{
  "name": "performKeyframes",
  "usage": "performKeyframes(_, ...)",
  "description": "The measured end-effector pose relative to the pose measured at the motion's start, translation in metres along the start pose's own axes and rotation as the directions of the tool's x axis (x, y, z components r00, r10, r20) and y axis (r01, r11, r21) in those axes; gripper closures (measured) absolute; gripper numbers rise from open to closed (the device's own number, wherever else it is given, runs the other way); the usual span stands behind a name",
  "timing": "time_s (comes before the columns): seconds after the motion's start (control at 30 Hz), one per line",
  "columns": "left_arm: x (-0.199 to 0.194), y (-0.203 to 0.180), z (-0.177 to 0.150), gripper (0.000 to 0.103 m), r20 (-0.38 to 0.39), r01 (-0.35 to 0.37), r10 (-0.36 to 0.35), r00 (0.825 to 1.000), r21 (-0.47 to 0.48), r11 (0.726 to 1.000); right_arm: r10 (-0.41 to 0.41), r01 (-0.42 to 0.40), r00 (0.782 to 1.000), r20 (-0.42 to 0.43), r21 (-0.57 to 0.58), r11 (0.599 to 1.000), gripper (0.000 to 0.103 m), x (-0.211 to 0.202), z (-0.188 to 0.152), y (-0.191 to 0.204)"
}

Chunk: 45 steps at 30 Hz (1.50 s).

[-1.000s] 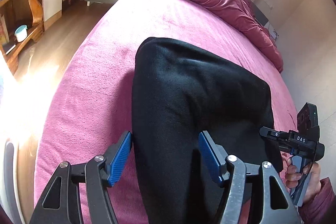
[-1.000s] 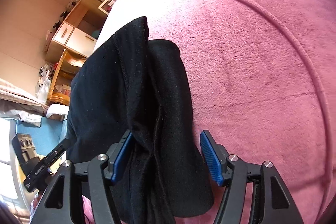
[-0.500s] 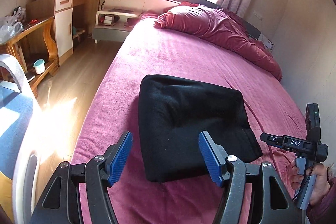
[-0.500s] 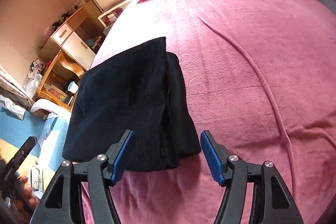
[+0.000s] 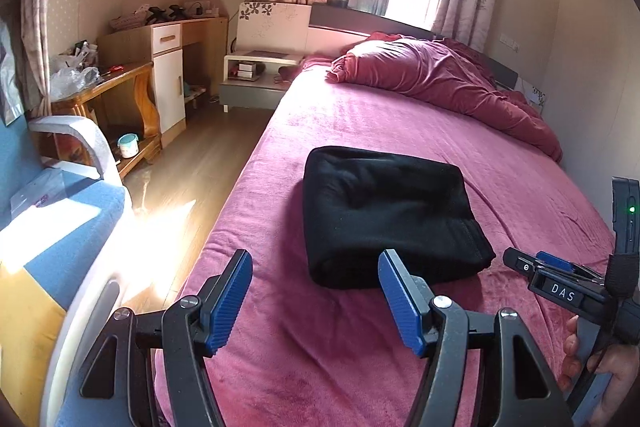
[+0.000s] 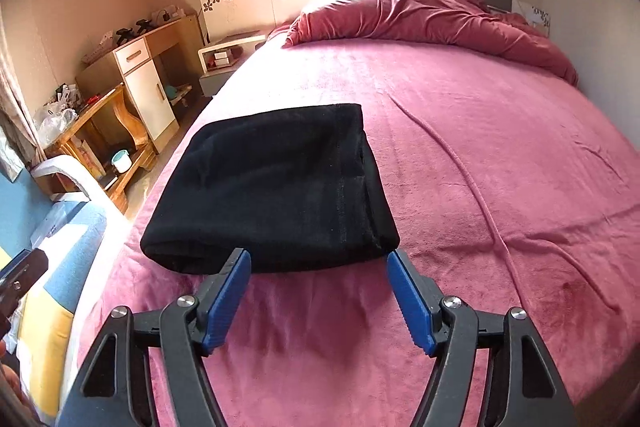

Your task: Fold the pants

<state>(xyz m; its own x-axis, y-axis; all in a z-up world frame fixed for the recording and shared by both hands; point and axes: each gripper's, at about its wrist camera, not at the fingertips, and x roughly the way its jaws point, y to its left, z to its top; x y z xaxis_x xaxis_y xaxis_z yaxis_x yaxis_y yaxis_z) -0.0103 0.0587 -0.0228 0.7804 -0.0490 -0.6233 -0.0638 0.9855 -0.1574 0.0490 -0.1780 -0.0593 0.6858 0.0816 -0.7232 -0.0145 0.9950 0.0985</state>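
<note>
— On the near half of the pink bed (image 5: 360,367), what are the two tools doing?

— Both hang above the cover, pointing down and forward at the black pants (image 5: 384,219). The left gripper (image 5: 316,303) has its blue ribbed pads (image 5: 230,301) spread wide, with only pink plush between them; nothing is grasped. The pants lie beyond it, towards one o'clock from its tips.

— And the right one?

— The right gripper (image 6: 318,301) is released too. Its jaws have just been opening, and no cloth sits between them; the pants (image 6: 276,187) lie just past the tips, at twelve o'clock in the right wrist view. From the left wrist view that tool shows at about four o'clock, held in a hand (image 5: 600,367) with fingers curled round the grip.

— What shape are the pants in?

— A thick, squarish folded bundle, lying flat on the bed near its left edge. The fabric looks soft and matte, like fleece, with rounded folds on the left side and stacked layered edges with a stitched seam on the right.

— The rest?

— The bed cover is a fuzzy, velvety pink with one long raised crease running across it. A crumpled, shinier crimson quilt (image 6: 432,15) is heaped at the far end, around twelve to one o'clock. At ten o'clock stands a wooden desk (image 5: 164,67) with a white door.
</note>
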Motion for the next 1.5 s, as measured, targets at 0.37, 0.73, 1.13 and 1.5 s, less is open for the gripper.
performKeyframes(0.37,-0.021,-0.005,-0.032,0.036,0.008,-0.06,0.06,0.998,-0.02,0.998,-0.081,0.086,0.992,0.096,-0.049,0.995,0.027,-0.037,-0.023,0.022)
performKeyframes(0.73,-0.027,-0.019,-0.033,0.029,0.027,-0.094,0.093,0.995,0.022,0.995,-0.069,0.076,0.992,0.11,-0.058,0.995,0.025,-0.042,-0.034,0.024)
performKeyframes(1.13,-0.027,-0.029,-0.034,0.029,0.017,-0.126,0.126,0.992,0.021,0.992,-0.073,0.079,0.991,0.11,-0.048,0.996,0.025,-0.038,-0.04,0.011)
performKeyframes(1.5,-0.026,-0.027,-0.036,0.029,0.007,-0.13,0.13,0.991,0.015,0.991,-0.076,0.082,0.991,0.114,-0.055,0.995,0.023,-0.038,-0.042,0.007)
